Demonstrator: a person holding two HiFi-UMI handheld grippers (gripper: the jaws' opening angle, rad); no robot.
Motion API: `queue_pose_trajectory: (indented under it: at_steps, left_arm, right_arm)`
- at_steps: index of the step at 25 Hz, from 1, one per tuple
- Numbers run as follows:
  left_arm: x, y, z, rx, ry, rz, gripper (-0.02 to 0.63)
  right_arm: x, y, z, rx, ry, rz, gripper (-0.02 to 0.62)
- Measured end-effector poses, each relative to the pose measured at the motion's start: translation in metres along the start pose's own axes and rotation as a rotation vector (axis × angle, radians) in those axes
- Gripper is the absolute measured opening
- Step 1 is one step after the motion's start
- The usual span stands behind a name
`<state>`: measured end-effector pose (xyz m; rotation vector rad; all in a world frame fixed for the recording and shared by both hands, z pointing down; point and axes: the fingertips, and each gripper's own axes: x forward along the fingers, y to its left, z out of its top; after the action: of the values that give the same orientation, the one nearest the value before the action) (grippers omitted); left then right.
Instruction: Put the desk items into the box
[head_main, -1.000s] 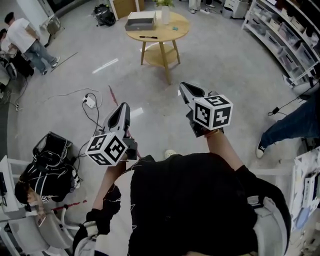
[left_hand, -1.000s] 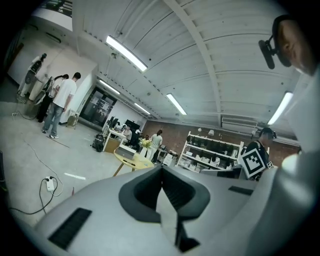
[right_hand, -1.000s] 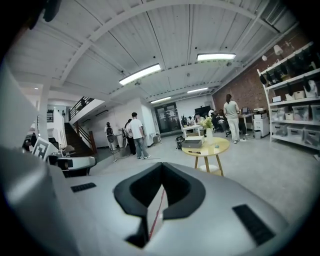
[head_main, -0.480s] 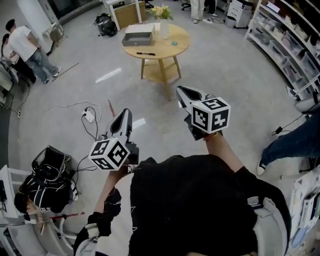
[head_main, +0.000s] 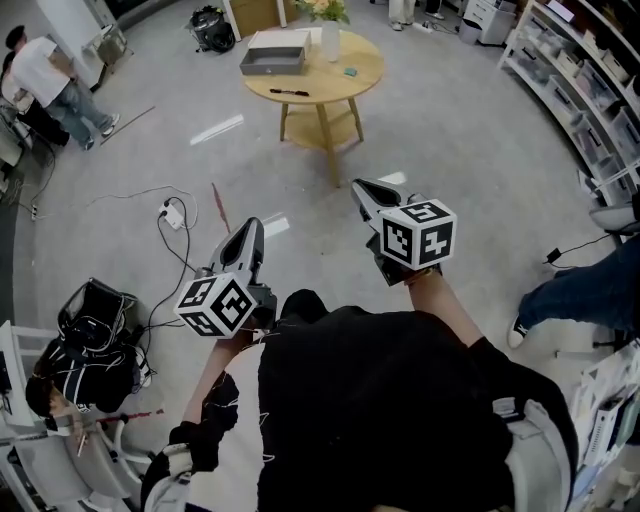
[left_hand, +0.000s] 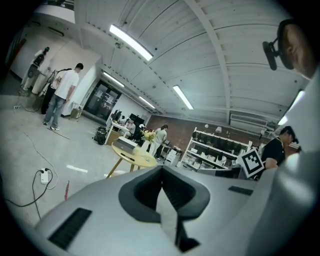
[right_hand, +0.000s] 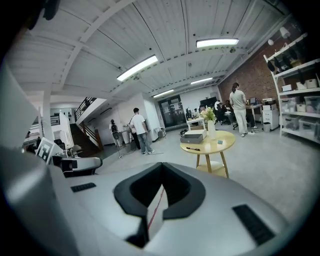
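A round wooden table (head_main: 350, 82) stands far ahead on the grey floor. On it sit a grey box (head_main: 272, 60), a black pen (head_main: 289, 92), a small teal item (head_main: 351, 71) and a white vase with flowers (head_main: 330, 38). My left gripper (head_main: 247, 228) and right gripper (head_main: 363, 188) are held in front of the person's chest, well short of the table, both shut and empty. The right gripper view shows the table (right_hand: 220, 145), the box (right_hand: 192, 138) and the pen (right_hand: 192, 148) ahead. In the left gripper view the table (left_hand: 134, 155) is small and distant.
Cables and a power strip (head_main: 167, 211) lie on the floor at left, near a black bag (head_main: 90, 310). Shelves with bins (head_main: 585, 95) line the right wall. People stand at the far left (head_main: 45, 70), and a person's leg (head_main: 570, 285) is at right.
The view has advanced slightly toward the table and tilted; both grippers stay shut and held in the same pose before the body.
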<state>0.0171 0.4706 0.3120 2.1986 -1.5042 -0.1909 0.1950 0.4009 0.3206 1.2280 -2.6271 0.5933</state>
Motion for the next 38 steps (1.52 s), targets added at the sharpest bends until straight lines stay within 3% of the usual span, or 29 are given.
queue_pose_trajectory:
  at_steps: [18, 38]
  left_arm:
    - [0.09, 0.049, -0.001, -0.054, 0.079, -0.025, 0.011]
    - [0.222, 0.124, 0.067, -0.066, 0.111, -0.048, 0.011]
  right_arm:
    - [0.072, -0.053, -0.011, 0.062, 0.095, -0.05, 0.003]
    - [0.198, -0.114, 0.062, 0.102, 0.104, -0.08, 0.003]
